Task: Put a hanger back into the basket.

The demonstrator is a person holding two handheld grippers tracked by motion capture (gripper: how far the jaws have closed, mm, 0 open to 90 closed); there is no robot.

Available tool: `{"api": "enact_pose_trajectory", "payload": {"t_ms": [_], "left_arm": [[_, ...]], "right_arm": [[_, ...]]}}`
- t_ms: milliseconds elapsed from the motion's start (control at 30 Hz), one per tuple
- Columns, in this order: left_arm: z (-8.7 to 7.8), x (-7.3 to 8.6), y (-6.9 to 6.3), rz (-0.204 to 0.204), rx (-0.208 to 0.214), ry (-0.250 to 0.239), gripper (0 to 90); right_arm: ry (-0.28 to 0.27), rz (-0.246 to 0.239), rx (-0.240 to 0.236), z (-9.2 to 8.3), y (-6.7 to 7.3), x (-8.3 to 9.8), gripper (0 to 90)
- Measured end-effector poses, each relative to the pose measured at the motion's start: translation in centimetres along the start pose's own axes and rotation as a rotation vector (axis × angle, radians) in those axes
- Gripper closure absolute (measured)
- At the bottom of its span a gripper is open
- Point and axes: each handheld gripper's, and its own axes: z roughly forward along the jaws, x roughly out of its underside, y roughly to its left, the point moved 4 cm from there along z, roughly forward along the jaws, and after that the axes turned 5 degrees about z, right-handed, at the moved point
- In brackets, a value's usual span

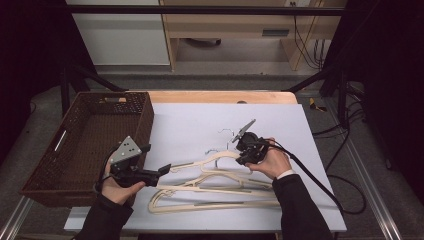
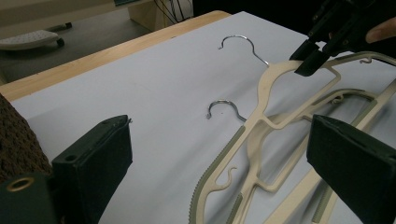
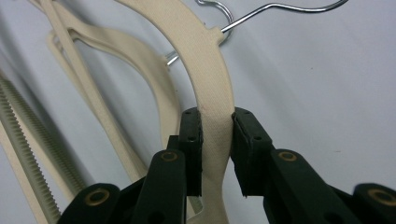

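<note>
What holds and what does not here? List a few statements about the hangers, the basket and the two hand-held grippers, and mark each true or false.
1. The right hand-held gripper is shut on the top hanger. True.
2. The left hand-held gripper is clamped on a hanger. False: its jaws stand open with nothing pressed between them.
3. The wicker basket holds a hanger. False: it looks empty, and the hangers lie on the white sheet.
4. The top hanger has a metal hook. True.
5. The wicker basket stands on the side of the right hand-held gripper. False: it stands at the left edge of the table, beside the left hand-held gripper.
</note>
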Motion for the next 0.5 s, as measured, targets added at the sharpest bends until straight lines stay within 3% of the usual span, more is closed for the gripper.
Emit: {"api": "enact_pose_trajectory", "payload": {"t_ms": [300, 500], "left_arm": [[-0.3, -0.9, -1.0, -0.002, 0.054, 0.011, 7.1], [0.1, -1.4, -1.9, 0.013, 0.115, 0.056, 7.8]], "right_arm": [[-0.060, -0.093, -0.036, -2.4, 1.9, 0.3, 74.8], [-0.092, -0.174, -0.042, -3.5, 3.7, 0.1, 74.8]]}}
